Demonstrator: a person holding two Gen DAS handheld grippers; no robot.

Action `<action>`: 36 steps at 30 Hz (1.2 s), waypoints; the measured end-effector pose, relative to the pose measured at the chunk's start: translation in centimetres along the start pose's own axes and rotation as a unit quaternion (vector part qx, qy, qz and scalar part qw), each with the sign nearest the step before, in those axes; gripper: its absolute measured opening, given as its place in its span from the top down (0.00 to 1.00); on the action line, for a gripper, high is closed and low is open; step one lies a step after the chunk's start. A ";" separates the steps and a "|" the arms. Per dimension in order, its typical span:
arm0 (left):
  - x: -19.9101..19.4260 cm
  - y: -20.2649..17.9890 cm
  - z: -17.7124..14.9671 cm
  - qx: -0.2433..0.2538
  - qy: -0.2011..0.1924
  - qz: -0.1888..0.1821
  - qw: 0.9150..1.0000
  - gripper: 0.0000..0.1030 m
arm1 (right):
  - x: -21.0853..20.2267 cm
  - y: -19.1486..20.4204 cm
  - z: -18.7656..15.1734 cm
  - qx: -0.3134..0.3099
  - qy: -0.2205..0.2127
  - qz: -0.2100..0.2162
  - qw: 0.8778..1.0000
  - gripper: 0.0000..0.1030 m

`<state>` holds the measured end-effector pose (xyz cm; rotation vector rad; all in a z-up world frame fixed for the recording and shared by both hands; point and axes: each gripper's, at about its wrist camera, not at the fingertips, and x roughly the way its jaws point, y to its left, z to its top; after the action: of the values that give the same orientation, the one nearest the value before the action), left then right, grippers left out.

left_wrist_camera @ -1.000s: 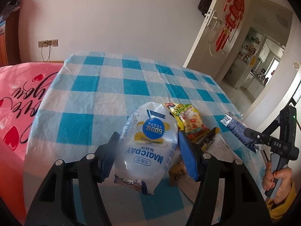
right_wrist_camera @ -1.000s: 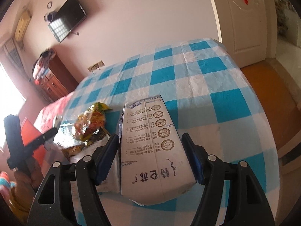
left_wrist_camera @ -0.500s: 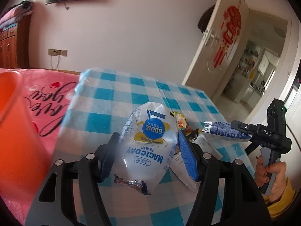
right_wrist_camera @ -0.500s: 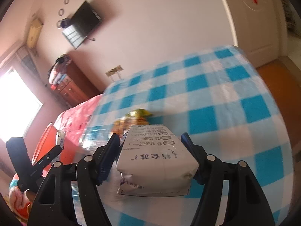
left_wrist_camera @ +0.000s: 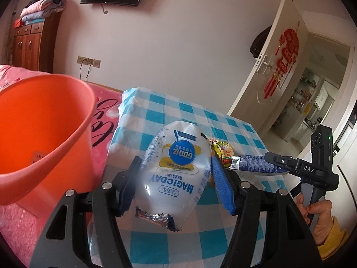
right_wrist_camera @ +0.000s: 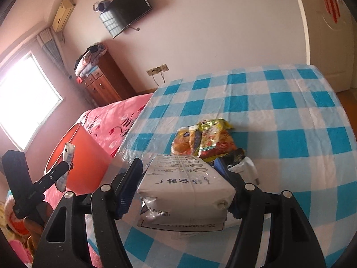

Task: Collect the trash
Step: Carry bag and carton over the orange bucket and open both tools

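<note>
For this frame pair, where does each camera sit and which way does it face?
Left wrist: sits on the left gripper, looking over the held white pouch toward the orange bucket and checkered table; the person's right hand shows.
Right wrist: sits on the right gripper, looking over the held carton across the table; left gripper at left.
Shared: table, bucket, snack wrappers, wall TV.

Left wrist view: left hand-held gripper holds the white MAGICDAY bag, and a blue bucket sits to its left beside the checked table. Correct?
Not quite: the bucket is orange, not blue, as the left wrist view shows. The rest holds: the left hand-held gripper holds the white MAGICDAY bag, with the bucket to its left beside the checked table.
</note>
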<state>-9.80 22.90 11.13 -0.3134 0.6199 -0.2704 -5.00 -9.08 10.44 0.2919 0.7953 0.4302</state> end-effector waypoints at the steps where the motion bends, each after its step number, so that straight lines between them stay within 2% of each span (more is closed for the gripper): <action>1: -0.3 0.2 0.0 -0.002 -0.002 0.001 1.000 0.38 | 0.0 0.6 0.1 -0.006 0.000 0.001 1.000 0.35; 6: -1.5 0.7 0.3 -0.006 -0.015 0.001 1.000 0.38 | -0.3 3.1 1.0 -0.025 -0.004 0.017 1.000 0.35; 11: -3.8 0.7 1.4 -0.005 -0.046 0.004 0.999 0.38 | -0.3 7.0 3.0 -0.038 -0.007 0.066 0.997 0.35; 14: -6.0 1.4 2.5 -0.005 -0.071 0.020 0.997 0.38 | 0.1 10.2 4.6 -0.049 -0.006 0.109 0.993 0.35; 19: -9.3 3.9 4.5 -0.015 -0.109 0.075 0.991 0.38 | 1.9 16.3 7.0 -0.075 0.003 0.176 0.981 0.35; 22: -10.1 5.8 5.1 -0.028 -0.119 0.107 0.987 0.38 | 3.9 20.2 8.1 -0.089 0.016 0.213 0.973 0.35; 25: -10.4 8.1 5.1 -0.049 -0.122 0.143 0.981 0.38 | 6.6 24.0 8.6 -0.105 0.033 0.237 0.965 0.35; 29: -9.5 10.7 5.2 -0.081 -0.114 0.180 0.974 0.35 | 10.5 27.8 8.1 -0.126 0.065 0.249 0.958 0.34; 30: -9.3 11.5 4.9 -0.091 -0.111 0.189 0.971 0.34 | 11.4 28.2 7.9 -0.125 0.071 0.247 0.958 0.30; 31: -9.2 12.1 4.8 -0.099 -0.110 0.193 0.970 0.29 | 12.2 28.4 7.7 -0.118 0.075 0.240 0.961 0.22; 33: -9.4 12.8 4.4 -0.106 -0.118 0.202 0.967 0.19 | 13.4 28.1 7.4 -0.099 0.082 0.239 0.962 0.11; 36: -9.8 13.2 4.0 -0.105 -0.136 0.213 0.962 0.14 | 13.6 26.7 7.2 -0.073 0.071 0.230 0.968 0.09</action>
<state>-13.00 39.17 14.47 -0.4034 0.4299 0.2510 1.84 20.14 17.72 0.3104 0.8296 0.9522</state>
